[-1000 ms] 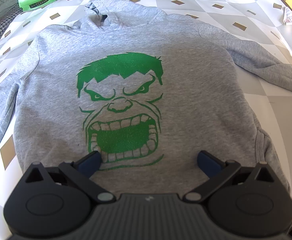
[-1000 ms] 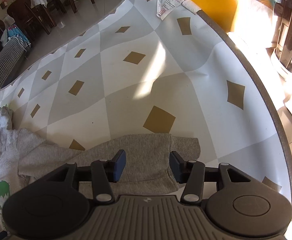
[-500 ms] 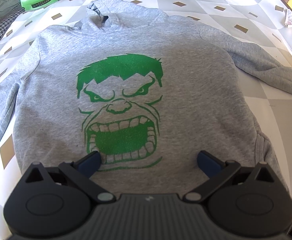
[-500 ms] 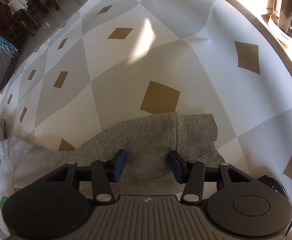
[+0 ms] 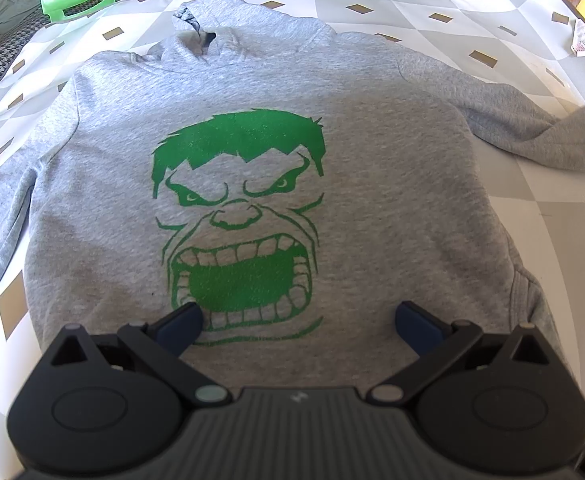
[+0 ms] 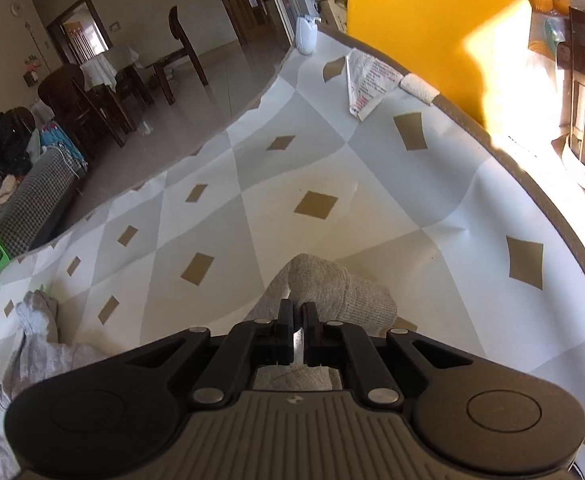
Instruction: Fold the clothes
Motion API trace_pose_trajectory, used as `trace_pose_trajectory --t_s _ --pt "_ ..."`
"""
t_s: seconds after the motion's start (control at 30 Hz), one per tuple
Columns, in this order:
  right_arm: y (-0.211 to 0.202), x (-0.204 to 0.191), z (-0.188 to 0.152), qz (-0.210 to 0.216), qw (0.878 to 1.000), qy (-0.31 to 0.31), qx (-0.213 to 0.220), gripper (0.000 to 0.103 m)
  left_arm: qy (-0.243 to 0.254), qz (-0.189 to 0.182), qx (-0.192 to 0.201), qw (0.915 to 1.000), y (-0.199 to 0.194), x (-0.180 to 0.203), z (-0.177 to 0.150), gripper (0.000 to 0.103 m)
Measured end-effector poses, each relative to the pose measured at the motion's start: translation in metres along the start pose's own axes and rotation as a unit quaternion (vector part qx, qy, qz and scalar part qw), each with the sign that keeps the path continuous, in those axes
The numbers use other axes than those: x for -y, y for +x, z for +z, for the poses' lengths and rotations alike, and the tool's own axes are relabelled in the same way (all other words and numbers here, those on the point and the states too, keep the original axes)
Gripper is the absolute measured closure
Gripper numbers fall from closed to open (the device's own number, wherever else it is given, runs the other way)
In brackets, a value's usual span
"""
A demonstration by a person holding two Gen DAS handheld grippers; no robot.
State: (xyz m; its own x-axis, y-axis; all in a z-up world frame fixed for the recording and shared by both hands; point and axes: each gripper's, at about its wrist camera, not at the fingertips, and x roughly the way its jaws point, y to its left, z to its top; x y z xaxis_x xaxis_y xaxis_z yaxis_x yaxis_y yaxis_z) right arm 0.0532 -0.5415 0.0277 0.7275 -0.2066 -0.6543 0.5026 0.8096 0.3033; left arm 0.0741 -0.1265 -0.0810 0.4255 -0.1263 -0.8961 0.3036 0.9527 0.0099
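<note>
- The right gripper [image 6: 298, 314] has its two dark fingers [image 6: 285, 312] pressed nearly together on the ribbed cuff [image 6: 356, 300] of the grey sleeve, and the fabric bunches up into a hump just beyond the tips. Pinching the cuff gives control of the whole sleeve end, which I judge is meant to be carried across onto the body.
- The left gripper [image 5: 298, 320] has its blue-padded fingers [image 5: 180, 322] spread wide and grips nothing. It hangs above the lower front of the garment, near the hem, probably placed to steady the body while the sleeve is drawn over.
- The grey hooded sweatshirt with a green roaring-face print [image 5: 252, 160] lies face up and spread flat, hood [image 5: 220, 36] at the far end. Flat and smoothed, it gives clean fold lines.
- Its sleeve [image 5: 540, 136] on the right side looks raised off the surface towards the frame edge; the other sleeve rests flat at the left.
- Everything sits on a table covered with a white-and-grey diamond-patterned cloth [image 6: 332, 168], with bare cloth around the garment for folding.
</note>
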Motion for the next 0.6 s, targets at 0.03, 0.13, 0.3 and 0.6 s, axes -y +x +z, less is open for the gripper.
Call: trace_pose_trajectory --t_s 0.03,0.13,0.3,0.6 --pt "-0.011 -0.001 0.006 0.015 1.0 0.005 0.027 0.098 0.0 0.0 0.0 1.0 0.0 0.0 0.0 0.0" --pt "-0.014 0.002 0.007 -0.003 1.0 -0.008 0.021 0.098 0.001 -0.001 0.002 1.0 0.0 0.0 -0.001 0.0" --pt "0.016 0.021 -0.012 -0.098 0.989 -0.017 -0.106 0.098 0.002 0.0 0.007 1.0 -0.001 -0.001 -0.003 0.0" --pt "0.005 0.068 -0.006 -0.118 0.986 0.071 -0.096 0.086 0.003 -0.001 0.012 0.9999 -0.002 -0.001 -0.004 0.0"
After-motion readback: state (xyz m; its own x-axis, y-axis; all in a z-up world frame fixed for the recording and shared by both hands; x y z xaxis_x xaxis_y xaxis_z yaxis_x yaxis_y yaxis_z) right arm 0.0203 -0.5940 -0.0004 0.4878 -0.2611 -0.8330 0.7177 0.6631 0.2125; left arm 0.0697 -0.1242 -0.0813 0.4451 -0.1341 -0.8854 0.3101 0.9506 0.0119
